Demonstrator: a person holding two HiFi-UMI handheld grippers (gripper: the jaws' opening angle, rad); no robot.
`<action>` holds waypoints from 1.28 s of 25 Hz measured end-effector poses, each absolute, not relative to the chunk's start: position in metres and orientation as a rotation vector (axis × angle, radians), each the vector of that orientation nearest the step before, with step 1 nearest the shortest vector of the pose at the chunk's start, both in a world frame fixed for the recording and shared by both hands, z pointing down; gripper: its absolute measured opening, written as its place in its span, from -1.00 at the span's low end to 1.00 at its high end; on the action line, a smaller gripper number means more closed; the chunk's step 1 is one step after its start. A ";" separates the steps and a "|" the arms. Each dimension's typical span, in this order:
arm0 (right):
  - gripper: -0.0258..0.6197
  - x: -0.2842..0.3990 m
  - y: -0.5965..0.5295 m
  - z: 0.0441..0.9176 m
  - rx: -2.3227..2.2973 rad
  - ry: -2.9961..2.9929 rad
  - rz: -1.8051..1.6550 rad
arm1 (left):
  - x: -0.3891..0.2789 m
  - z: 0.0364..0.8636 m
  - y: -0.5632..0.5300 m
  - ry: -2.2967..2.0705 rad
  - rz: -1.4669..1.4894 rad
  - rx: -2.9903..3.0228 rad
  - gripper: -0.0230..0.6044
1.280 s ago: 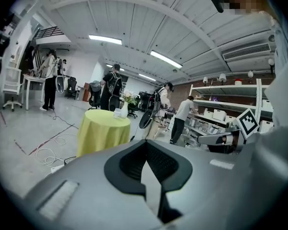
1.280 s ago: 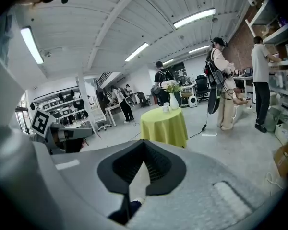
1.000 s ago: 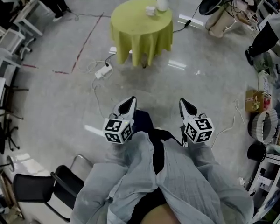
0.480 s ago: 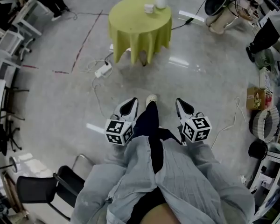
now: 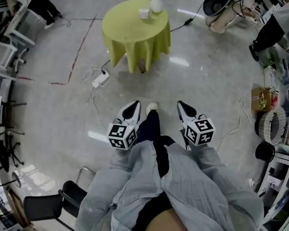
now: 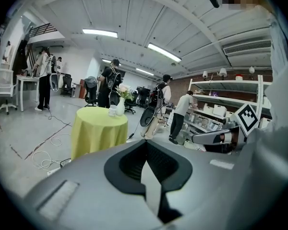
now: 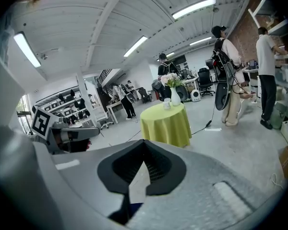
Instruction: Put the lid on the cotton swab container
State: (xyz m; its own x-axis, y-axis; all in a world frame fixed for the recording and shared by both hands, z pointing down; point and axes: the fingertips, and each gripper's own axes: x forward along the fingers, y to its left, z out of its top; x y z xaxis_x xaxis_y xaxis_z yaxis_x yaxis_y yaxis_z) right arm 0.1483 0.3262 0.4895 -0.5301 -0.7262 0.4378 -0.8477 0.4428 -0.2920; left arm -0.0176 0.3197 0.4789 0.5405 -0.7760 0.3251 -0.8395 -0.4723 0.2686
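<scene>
A round table with a yellow-green cloth (image 5: 133, 35) stands some way ahead on the floor. On its top sit a small white container (image 5: 143, 13) and a white vase with flowers (image 5: 156, 4). I cannot make out a lid at this distance. My left gripper (image 5: 131, 110) and right gripper (image 5: 184, 111) are held side by side close to the body, far from the table, both shut and empty. The left gripper view shows its jaws (image 6: 146, 164) together, with the table (image 6: 97, 131) and container (image 6: 113, 110) beyond. The right gripper view shows the same: jaws (image 7: 143, 170) together, table (image 7: 167, 124), container (image 7: 166, 103).
A power strip with cables (image 5: 98, 79) lies on the floor left of the table. A black chair (image 5: 48, 207) is behind me at lower left. Shelving, a cardboard box (image 5: 260, 99) and baskets line the right side. Several people (image 6: 109, 83) stand beyond the table.
The person has stepped forward: a shoe now shows between the grippers and the table sits slightly further left in the head view. Both grippers stay shut, held the same way.
</scene>
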 end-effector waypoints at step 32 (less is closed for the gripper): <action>-0.92 0.118 0.122 0.456 1.415 -2.502 0.619 | -0.051 0.446 0.111 -1.292 0.131 2.483 -0.87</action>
State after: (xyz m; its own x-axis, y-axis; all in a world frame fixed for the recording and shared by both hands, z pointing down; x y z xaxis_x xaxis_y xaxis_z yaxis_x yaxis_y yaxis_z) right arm 0.1182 0.1219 0.4563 -0.5212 -0.7687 0.3707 -0.8529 0.4536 -0.2585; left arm -0.0505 0.1109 0.4460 0.5824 -0.7785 0.2340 -0.8096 -0.5296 0.2532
